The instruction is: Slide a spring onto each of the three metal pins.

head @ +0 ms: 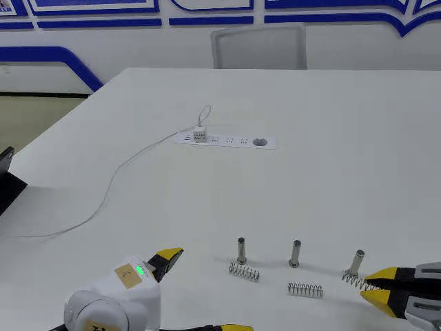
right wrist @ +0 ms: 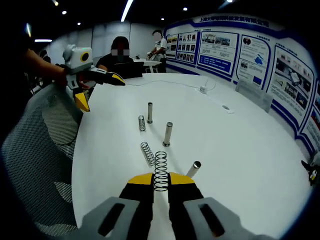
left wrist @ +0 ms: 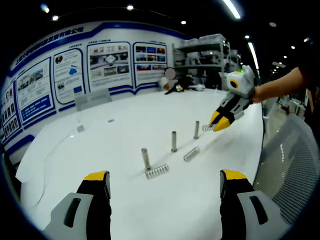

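Three metal pins stand upright in a row on the white table (head: 310, 172): left pin (head: 241, 249), middle pin (head: 295, 252), right pin (head: 357, 262). One loose spring (head: 244, 272) lies by the left pin and another spring (head: 305, 289) lies in front of the middle pin. My right gripper (right wrist: 161, 181) is shut on the third spring (right wrist: 160, 170), which it holds just beside the right pin (right wrist: 193, 169). My left gripper (left wrist: 165, 180) is open with nothing between its jaws, short of the left pin (left wrist: 145, 158).
A white power strip (head: 227, 141) with a small plug (head: 199, 134) and a thin cable (head: 103, 200) lies further back on the table. A grey chair (head: 258, 47) stands at the far edge. Mesh chair backs (right wrist: 45, 150) sit near the table's front edge.
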The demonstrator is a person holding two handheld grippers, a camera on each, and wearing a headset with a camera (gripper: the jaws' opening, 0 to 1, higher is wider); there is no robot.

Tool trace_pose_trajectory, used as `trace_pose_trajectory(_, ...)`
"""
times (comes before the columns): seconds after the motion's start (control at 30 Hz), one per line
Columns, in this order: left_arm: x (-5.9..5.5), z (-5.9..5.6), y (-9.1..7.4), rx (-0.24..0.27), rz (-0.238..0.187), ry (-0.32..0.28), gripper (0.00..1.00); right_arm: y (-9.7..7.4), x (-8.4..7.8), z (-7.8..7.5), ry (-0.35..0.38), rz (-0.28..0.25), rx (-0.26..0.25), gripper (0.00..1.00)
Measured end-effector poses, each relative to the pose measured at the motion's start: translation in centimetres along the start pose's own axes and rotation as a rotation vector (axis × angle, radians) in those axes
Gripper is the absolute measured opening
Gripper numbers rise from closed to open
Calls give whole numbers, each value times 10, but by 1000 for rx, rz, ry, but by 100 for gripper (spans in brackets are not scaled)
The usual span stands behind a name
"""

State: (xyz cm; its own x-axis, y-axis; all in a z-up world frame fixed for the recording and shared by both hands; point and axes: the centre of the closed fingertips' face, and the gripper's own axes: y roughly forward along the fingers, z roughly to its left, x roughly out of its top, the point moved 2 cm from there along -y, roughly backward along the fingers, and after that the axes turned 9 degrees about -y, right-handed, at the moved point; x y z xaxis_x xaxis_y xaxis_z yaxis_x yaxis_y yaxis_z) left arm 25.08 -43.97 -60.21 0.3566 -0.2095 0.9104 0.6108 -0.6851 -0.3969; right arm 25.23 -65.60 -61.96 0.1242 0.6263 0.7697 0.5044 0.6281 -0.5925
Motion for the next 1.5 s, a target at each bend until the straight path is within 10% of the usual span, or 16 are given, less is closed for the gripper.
trace_pose_trajectory(0.5, 57, -41, 29, -214, -76, 85, 73, -17, 54, 20, -156, -33, 93, 11)
trace_pose_trajectory(0.7, 60, -71, 32, -390, -40, 82, 59, -13, 71, 37, -195, -60, 147, 11)
trace_pose_trajectory(1.5, 53, -100, 30, -566, 58, 191, 18, -5, 100, 64, -291, -107, 254, 11)
